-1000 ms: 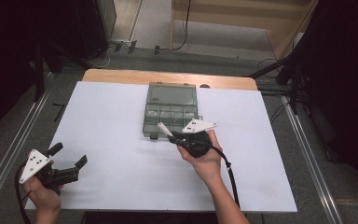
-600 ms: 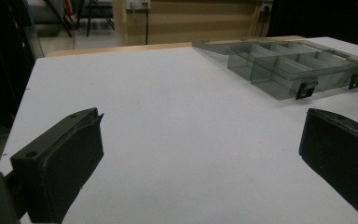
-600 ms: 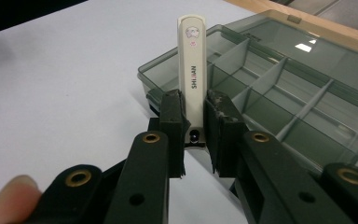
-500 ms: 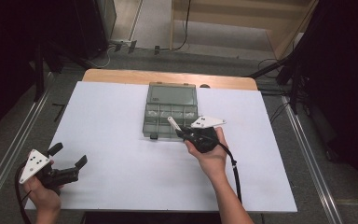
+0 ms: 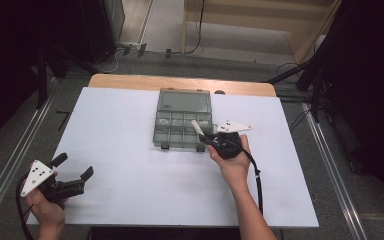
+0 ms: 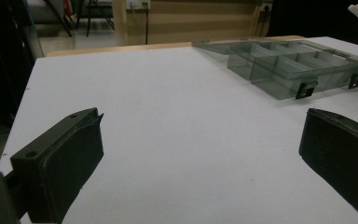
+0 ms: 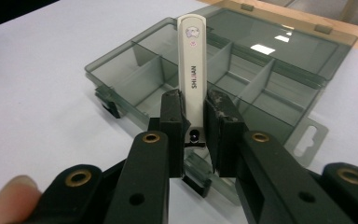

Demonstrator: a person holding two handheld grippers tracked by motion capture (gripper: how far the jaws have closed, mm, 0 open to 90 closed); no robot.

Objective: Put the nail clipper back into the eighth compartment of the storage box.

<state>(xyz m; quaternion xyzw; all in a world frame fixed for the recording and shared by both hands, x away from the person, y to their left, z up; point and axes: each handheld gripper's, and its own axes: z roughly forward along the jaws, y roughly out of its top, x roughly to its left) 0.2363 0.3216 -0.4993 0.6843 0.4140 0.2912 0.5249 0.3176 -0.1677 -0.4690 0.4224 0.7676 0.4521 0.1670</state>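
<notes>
While the left gripper (image 5: pixel 72 180) rests with jaws apart, the right gripper (image 7: pixel 195 122) holds a white nail clipper (image 7: pixel 192 74) clamped over the open organizer box (image 5: pixel 180 131), not yet dropped in.

A white tabletop (image 5: pixel 130 130) with a strip of bare wood along its far edge. One thing lies directly on it: a smoky grey, see-through compartment box (image 5: pixel 182 131), set toward the far middle. The box is open, its lid (image 5: pixel 185 100) folded flat on the tabletop behind it. Dividers split the tray into several small compartments, and two dark latches sit along its near edge.
</notes>
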